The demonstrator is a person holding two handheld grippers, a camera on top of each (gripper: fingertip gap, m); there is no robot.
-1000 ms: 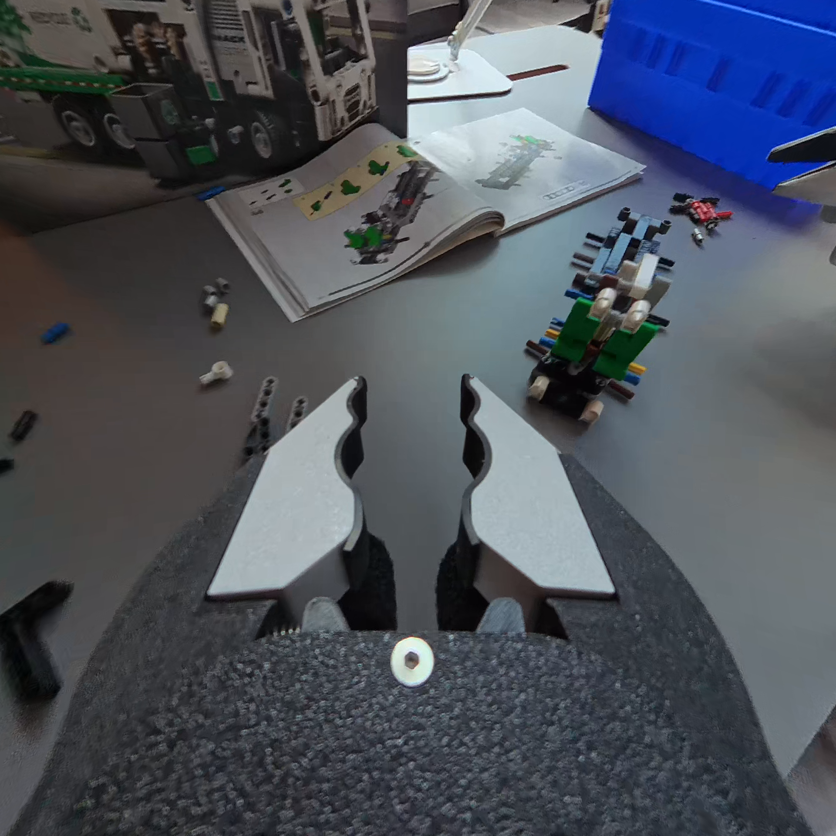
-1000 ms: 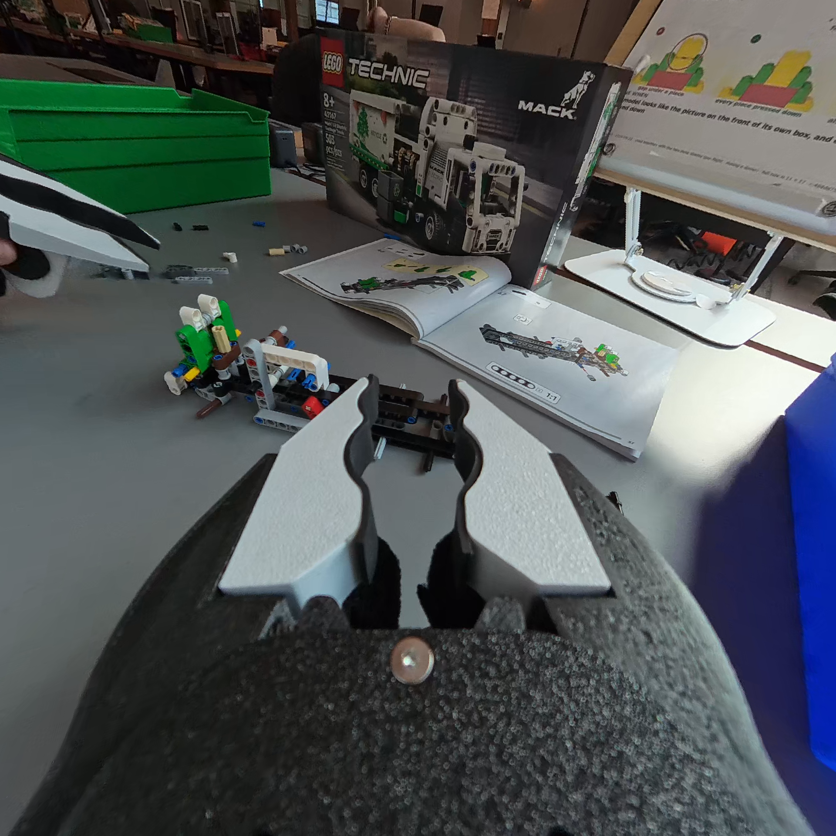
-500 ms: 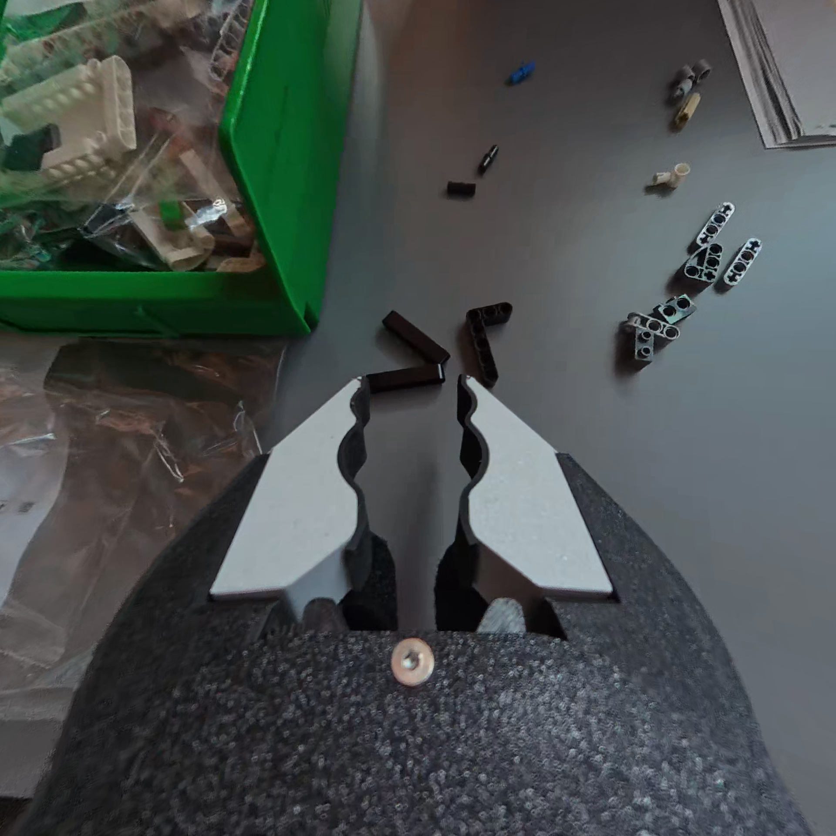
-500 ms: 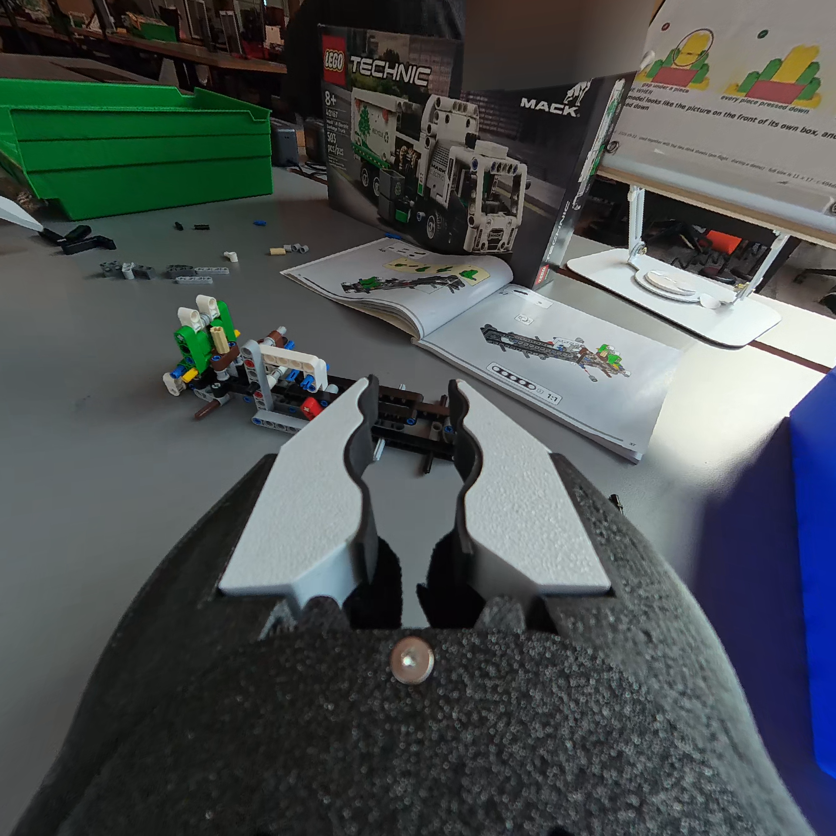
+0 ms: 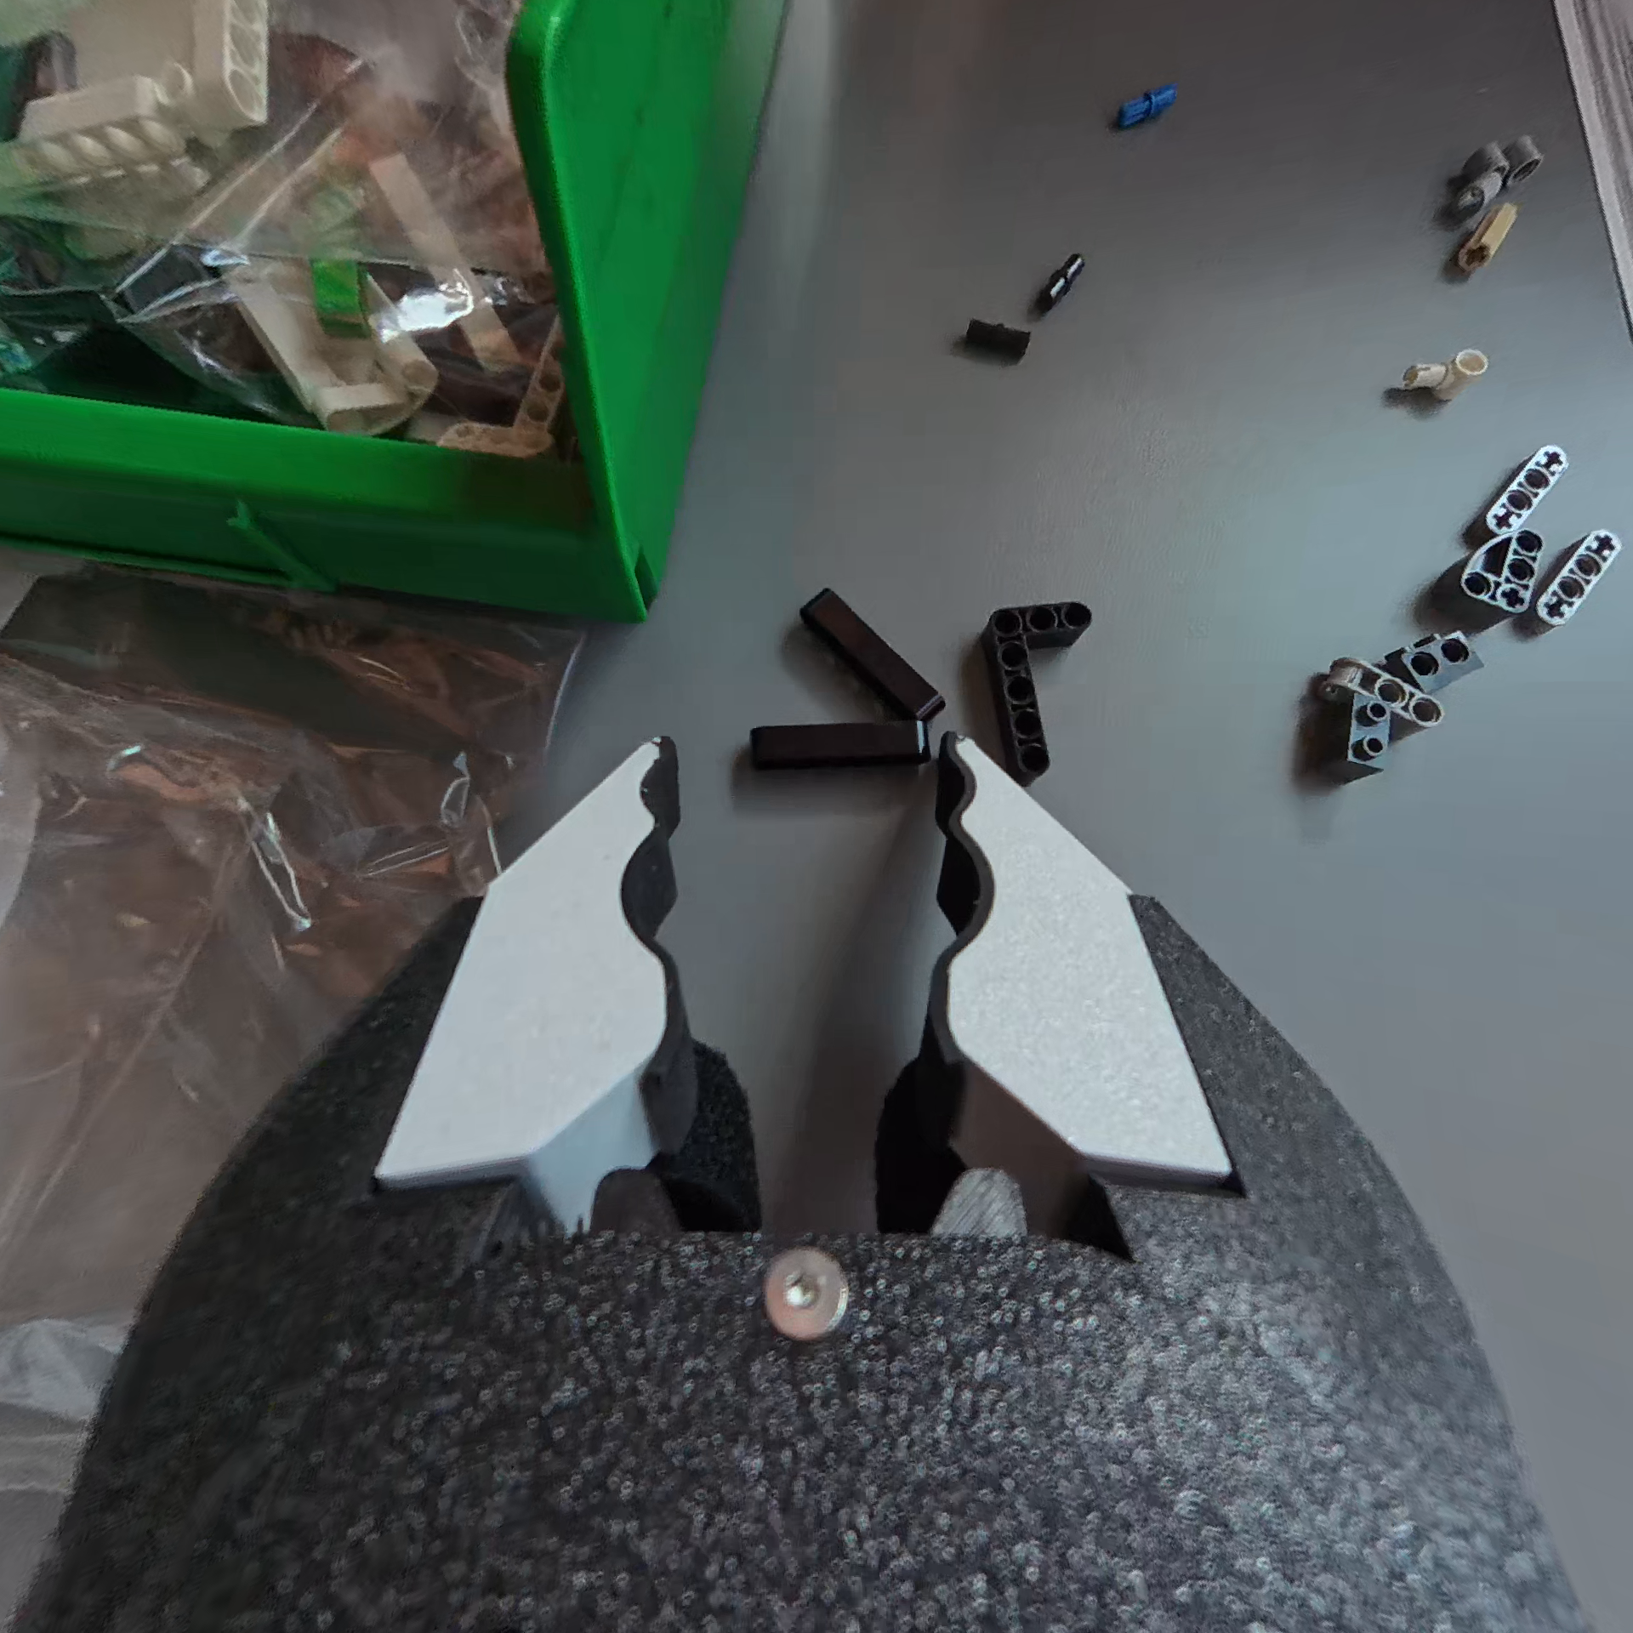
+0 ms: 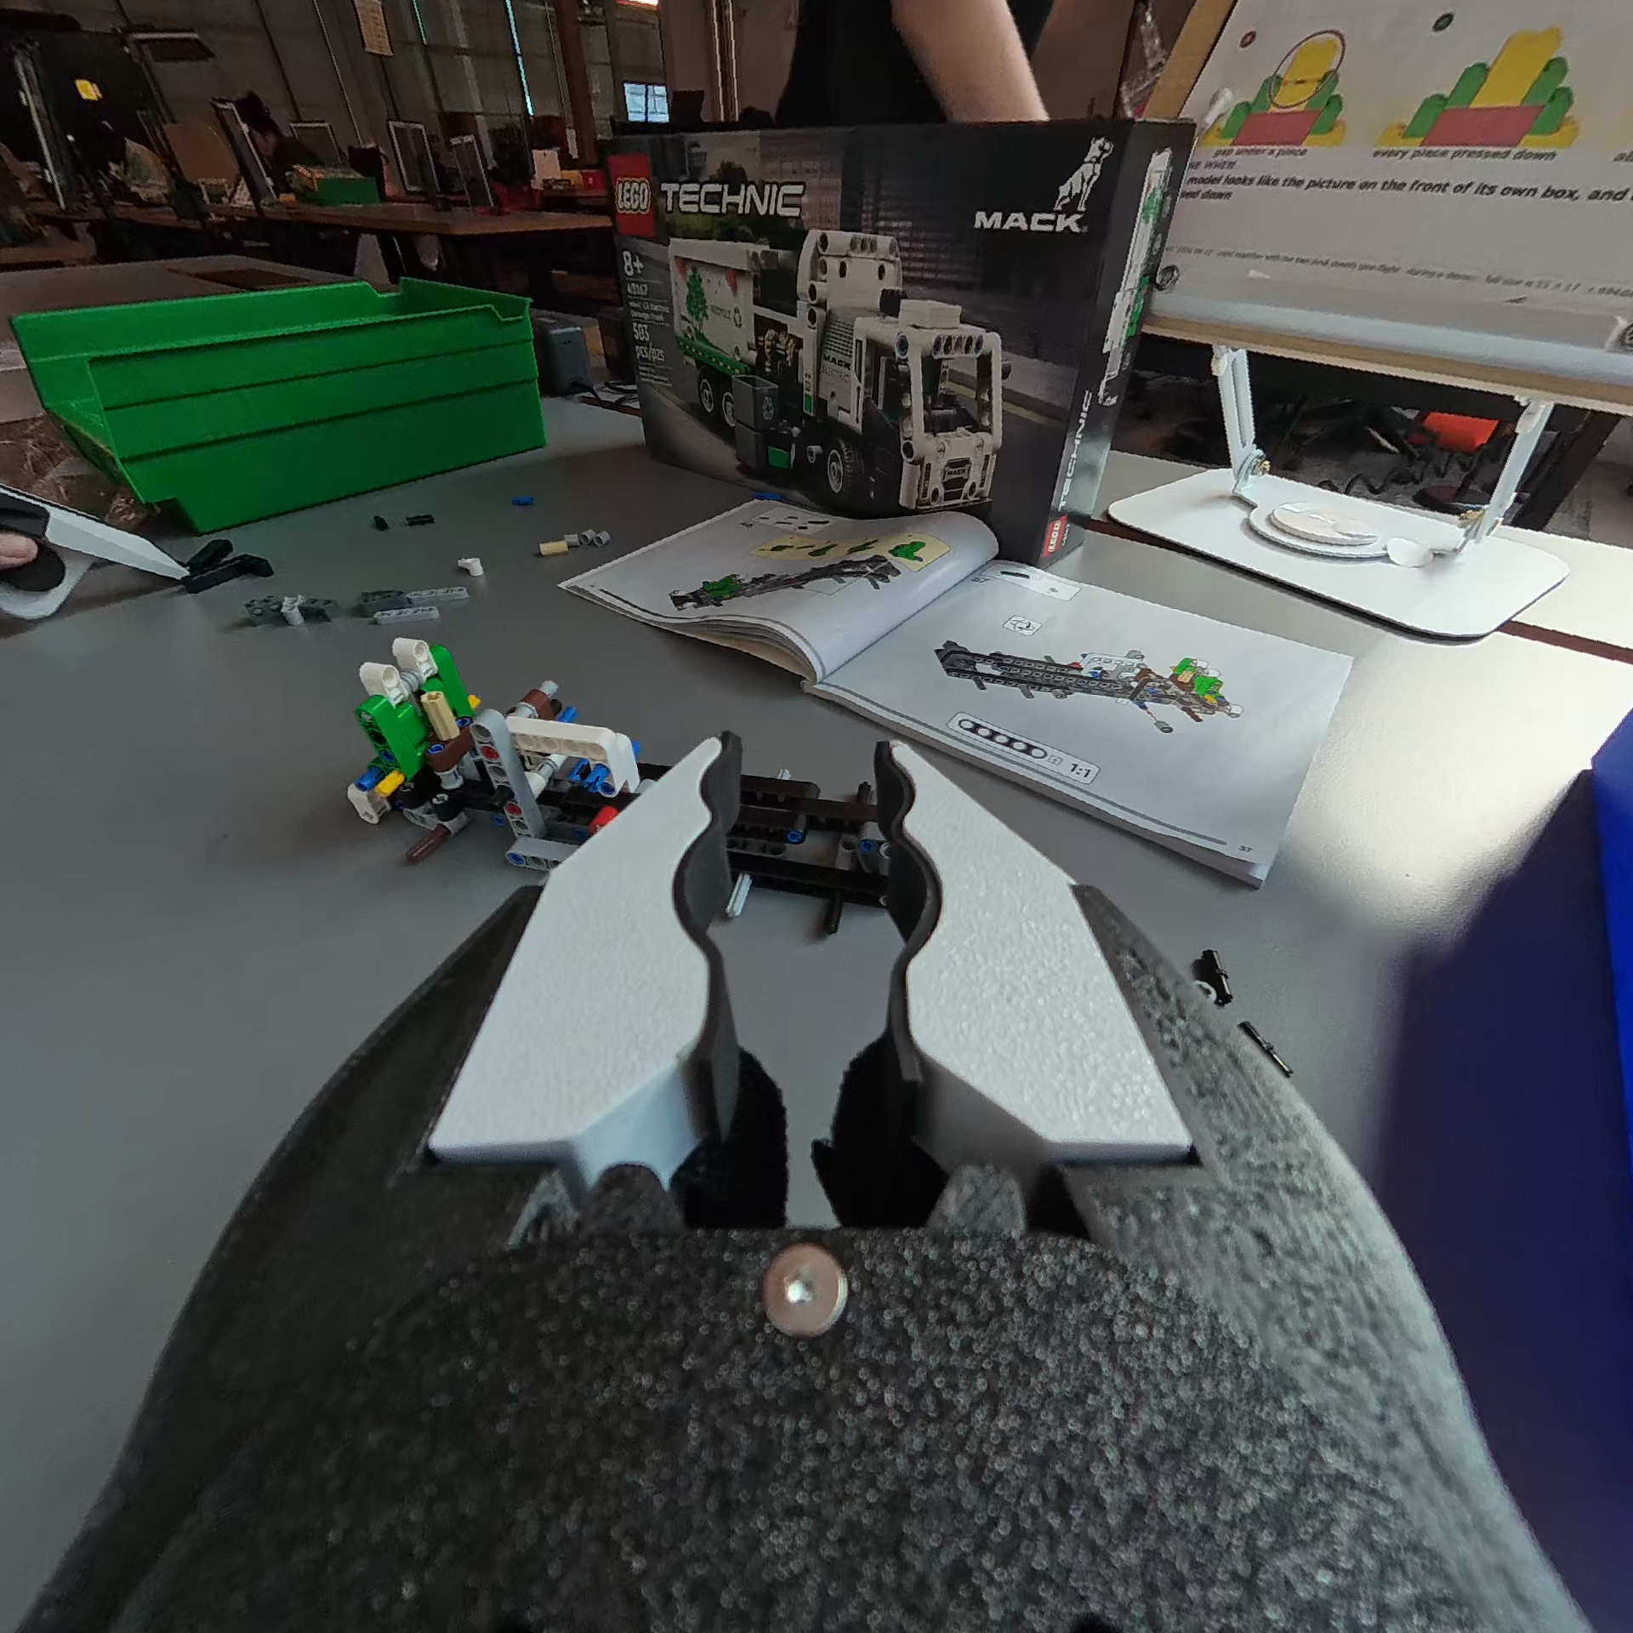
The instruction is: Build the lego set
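My left gripper [image 5: 806,751] is open and empty, its tips just short of a flat black beam [image 5: 838,743] on the grey table. A second black beam [image 5: 870,653] and a black L-shaped beam [image 5: 1025,680] lie just beyond it. My right gripper [image 6: 802,758] is open and empty, hovering just before the dark rear frame of the partly built model [image 6: 495,760], which has green, white and blue parts at its left end. The left gripper also shows far left in the right wrist view [image 6: 97,548], by the black beams [image 6: 221,565].
A green bin [image 5: 619,265] of bagged parts and loose plastic bags [image 5: 221,839] lie left of the left gripper. Small grey pieces [image 5: 1502,565] are scattered to the right. An open instruction booklet [image 6: 972,672], the set's box [image 6: 884,327], a white stand [image 6: 1343,557] and a blue bin [image 6: 1608,972] surround the model. The gap from one gripper's tips to the other's is roughly 50 cm.
My left gripper swung left from the model and booklet to the green bin, came closer to the black beams and has opened wider. The right gripper stayed still.
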